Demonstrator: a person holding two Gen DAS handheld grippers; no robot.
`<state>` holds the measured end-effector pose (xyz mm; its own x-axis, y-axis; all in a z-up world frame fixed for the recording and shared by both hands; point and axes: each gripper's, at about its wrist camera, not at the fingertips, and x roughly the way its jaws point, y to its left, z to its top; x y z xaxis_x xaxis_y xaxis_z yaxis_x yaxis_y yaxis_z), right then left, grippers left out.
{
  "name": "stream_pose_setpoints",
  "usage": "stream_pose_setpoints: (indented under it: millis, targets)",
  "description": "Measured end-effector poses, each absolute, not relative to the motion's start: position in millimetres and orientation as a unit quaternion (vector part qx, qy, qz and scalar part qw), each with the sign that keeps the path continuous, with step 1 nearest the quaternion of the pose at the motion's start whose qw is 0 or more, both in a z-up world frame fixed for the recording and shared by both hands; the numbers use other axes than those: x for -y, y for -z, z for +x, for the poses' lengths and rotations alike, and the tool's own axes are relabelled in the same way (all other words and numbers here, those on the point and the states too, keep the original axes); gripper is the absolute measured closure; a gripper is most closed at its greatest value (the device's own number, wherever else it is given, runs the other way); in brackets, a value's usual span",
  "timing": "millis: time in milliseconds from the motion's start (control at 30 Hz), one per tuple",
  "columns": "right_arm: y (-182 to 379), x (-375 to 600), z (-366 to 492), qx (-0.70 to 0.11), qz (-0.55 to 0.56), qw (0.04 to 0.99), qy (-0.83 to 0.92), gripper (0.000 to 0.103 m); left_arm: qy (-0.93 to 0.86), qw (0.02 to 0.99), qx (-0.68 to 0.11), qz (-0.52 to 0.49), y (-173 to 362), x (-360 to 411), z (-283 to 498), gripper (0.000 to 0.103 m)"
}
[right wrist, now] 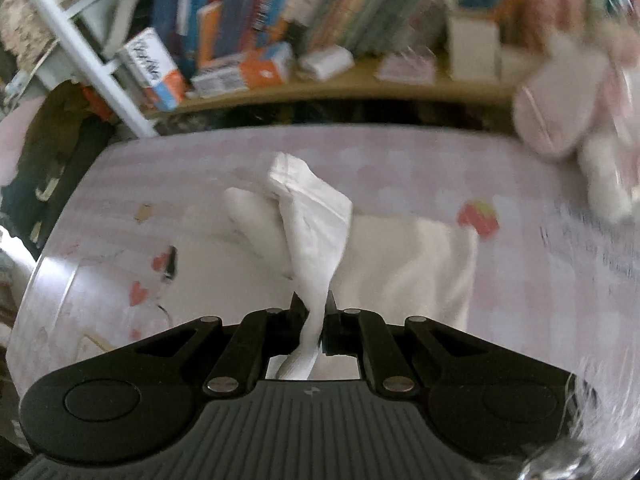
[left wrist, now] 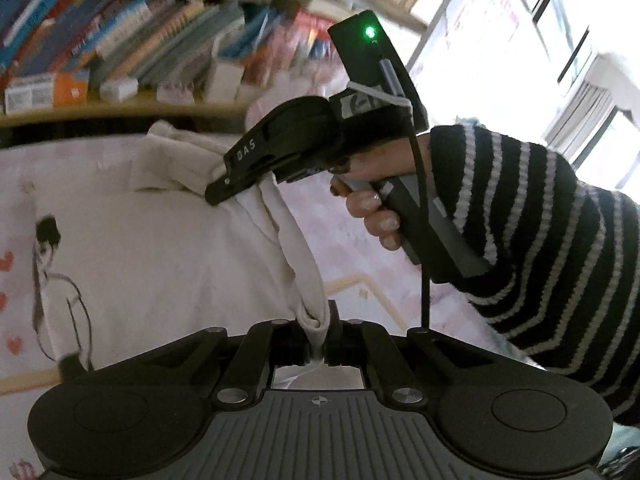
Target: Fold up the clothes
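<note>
A cream T-shirt (left wrist: 160,248) with a drawn figure and red hearts lies on a pink checked bed cover (left wrist: 344,220). My left gripper (left wrist: 318,342) is shut on a bunched edge of the shirt. The fabric runs taut from there up to my right gripper (left wrist: 224,188), which is shut on the shirt near its sleeve. A hand in a black-and-white striped sleeve (left wrist: 540,232) holds that gripper. In the right wrist view, my right gripper (right wrist: 314,320) pinches a twisted white strip of the T-shirt (right wrist: 316,220), whose folded cuff stands up ahead over the bed cover (right wrist: 400,160).
A wooden shelf (right wrist: 320,88) packed with books and small boxes runs behind the bed. A pink and white plush toy (right wrist: 572,112) sits at the right. A white slanted rail (right wrist: 80,52) and dark clothes (right wrist: 52,152) are at the left. Bright windows (left wrist: 540,40) are on the right.
</note>
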<state>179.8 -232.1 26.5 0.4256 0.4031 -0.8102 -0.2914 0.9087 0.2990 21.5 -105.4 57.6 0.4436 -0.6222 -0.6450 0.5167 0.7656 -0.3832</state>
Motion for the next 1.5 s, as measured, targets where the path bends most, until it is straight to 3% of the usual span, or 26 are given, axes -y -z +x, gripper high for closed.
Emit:
stream_pose_setpoints:
  millis: [100,167,500,533,567,600,800,900,1000,1167,1367,1500]
  targets:
    - [-11.1,253.6,182.1,-0.498,0.073,0.841,-0.198,0.086,0.328,0.842,-0.427,-0.045,-42.7,119.0,19.2,0.099]
    - [-9.1,253.3,186.6,-0.493,0.065,0.845,-0.196,0.069,0.323,0.838,-0.438,-0.036,-34.2,124.5,18.1,0.099]
    - [-1.6,254.7,209.0,-0.469,0.041,0.863,-0.183,0.065,0.305,0.841,-0.446,-0.023,-27.6,133.9,15.9,0.099]
    - [-1.8,256.4,210.9,-0.466,0.047,0.865,-0.181,0.069,0.303,0.843,-0.443,-0.02,-29.3,134.8,13.9,0.099]
    - [-3.2,258.4,212.3,-0.464,0.055,0.864,-0.186,0.087,0.301,0.847,-0.437,-0.015,-32.8,136.1,10.3,0.099]
    - [-5.2,260.6,213.2,-0.463,0.064,0.862,-0.195,0.096,0.299,0.852,-0.429,-0.008,-37.6,137.3,6.4,0.099]
    - [-27.4,282.7,211.8,-0.434,0.121,0.861,-0.236,0.096,0.299,0.865,-0.402,0.015,-59.1,144.8,-2.8,0.097]
    - [-15.9,287.0,220.1,-0.454,0.111,0.863,-0.194,0.088,0.308,0.852,-0.423,-0.009,-54.8,149.4,1.1,0.088]
    - [-6.6,299.5,213.1,-0.463,0.091,0.87,-0.139,0.073,0.371,0.824,-0.425,-0.051,-61.3,145.1,-9.4,0.084]
    - [-18.9,334.5,164.4,-0.443,0.104,0.879,-0.139,0.065,0.37,0.831,-0.397,-0.12,-72.2,92.9,-24.4,0.076]
    - [-29.6,337.0,69.6,-0.463,0.102,0.861,-0.186,0.064,0.211,0.871,-0.415,-0.16,-44.6,9.8,-27.1,0.077]
    - [-27.4,321.3,13.4,-0.491,0.118,0.836,-0.213,0.064,0.167,0.874,-0.429,-0.155,-23.6,-5.0,-26.5,0.077]
